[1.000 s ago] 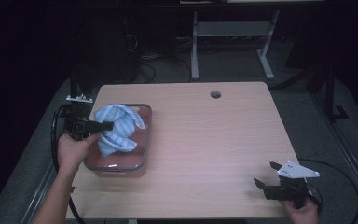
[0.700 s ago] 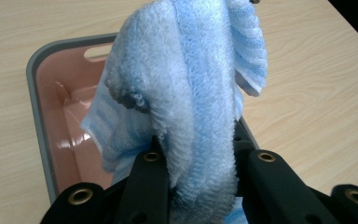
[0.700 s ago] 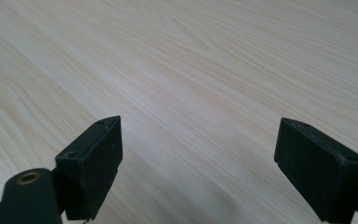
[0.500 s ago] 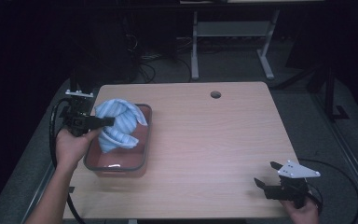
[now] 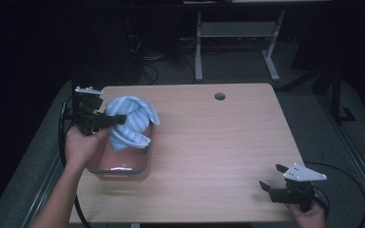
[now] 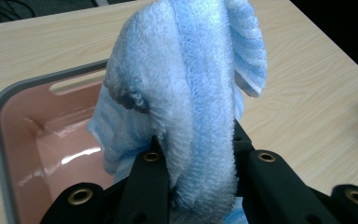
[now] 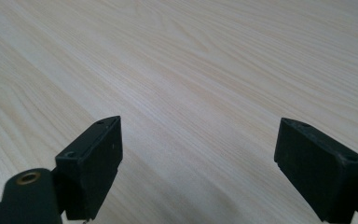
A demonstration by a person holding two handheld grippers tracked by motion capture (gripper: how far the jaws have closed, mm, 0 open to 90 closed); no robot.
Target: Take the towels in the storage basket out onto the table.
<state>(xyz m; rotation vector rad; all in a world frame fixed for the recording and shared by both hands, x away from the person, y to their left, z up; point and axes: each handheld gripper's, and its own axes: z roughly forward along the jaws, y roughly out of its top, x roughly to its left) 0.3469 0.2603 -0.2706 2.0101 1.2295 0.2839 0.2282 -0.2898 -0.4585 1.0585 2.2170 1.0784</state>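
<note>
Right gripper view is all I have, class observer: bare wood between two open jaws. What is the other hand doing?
Observer: The left gripper is shut on a blue striped towel.
Operator: Where is the towel?
Observer: Held up over a pink tub at the table's left side, its lower folds hanging into the tub.
Operator: Anything left in the tub?
Observer: The left gripper view shows its bare, glossy floor beside the towel.

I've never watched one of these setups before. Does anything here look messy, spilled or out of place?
Nothing looks spilled or broken. The blue striped towel hangs bunched from the left gripper above the pink tub. The right gripper sits open near the table's corner.
</note>
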